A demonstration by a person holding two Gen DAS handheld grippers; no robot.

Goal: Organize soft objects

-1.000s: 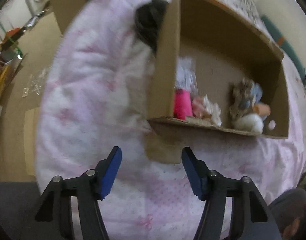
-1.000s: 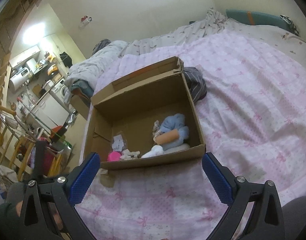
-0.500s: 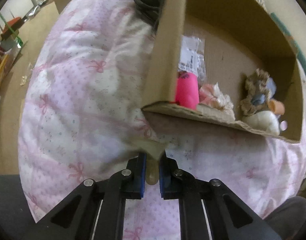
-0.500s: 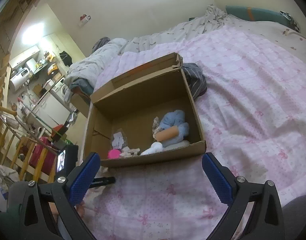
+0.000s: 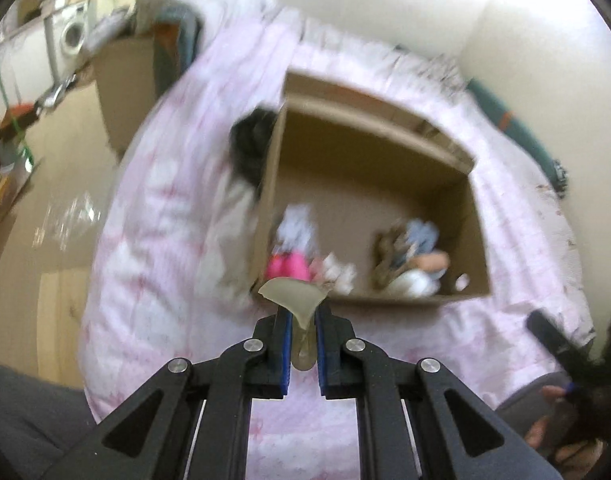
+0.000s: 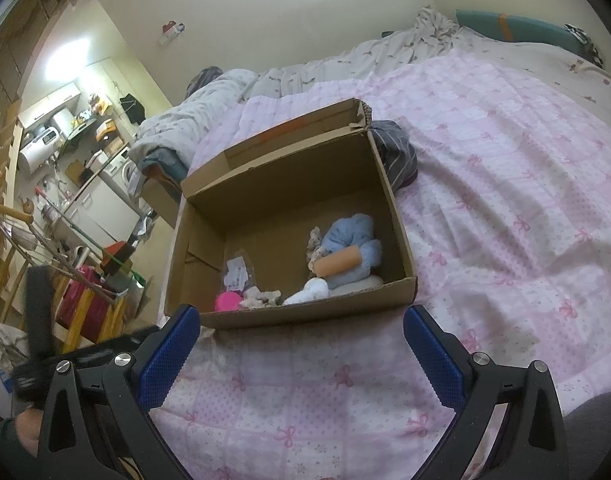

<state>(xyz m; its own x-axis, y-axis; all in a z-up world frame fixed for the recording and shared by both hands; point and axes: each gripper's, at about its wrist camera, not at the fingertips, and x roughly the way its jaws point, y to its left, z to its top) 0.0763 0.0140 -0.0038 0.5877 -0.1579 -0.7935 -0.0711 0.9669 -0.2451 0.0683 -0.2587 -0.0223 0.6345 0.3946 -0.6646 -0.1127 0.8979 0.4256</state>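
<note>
The left wrist view is smeared by motion blur: the cardboard box (image 5: 369,184) and the soft items inside it (image 5: 405,256) lose their outlines. At 4 o'clock a hand (image 5: 553,432) is cut by the frame edge. In the right wrist view, a blurred black shape (image 6: 37,320) at 8 o'clock is unidentifiable.

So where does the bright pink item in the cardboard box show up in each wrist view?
Left wrist: the pink item is blurred, at centre, just above the held scrap.
Right wrist: lower left of centre, in the box's near-left corner.
Shared landmark: the cardboard box.
</note>
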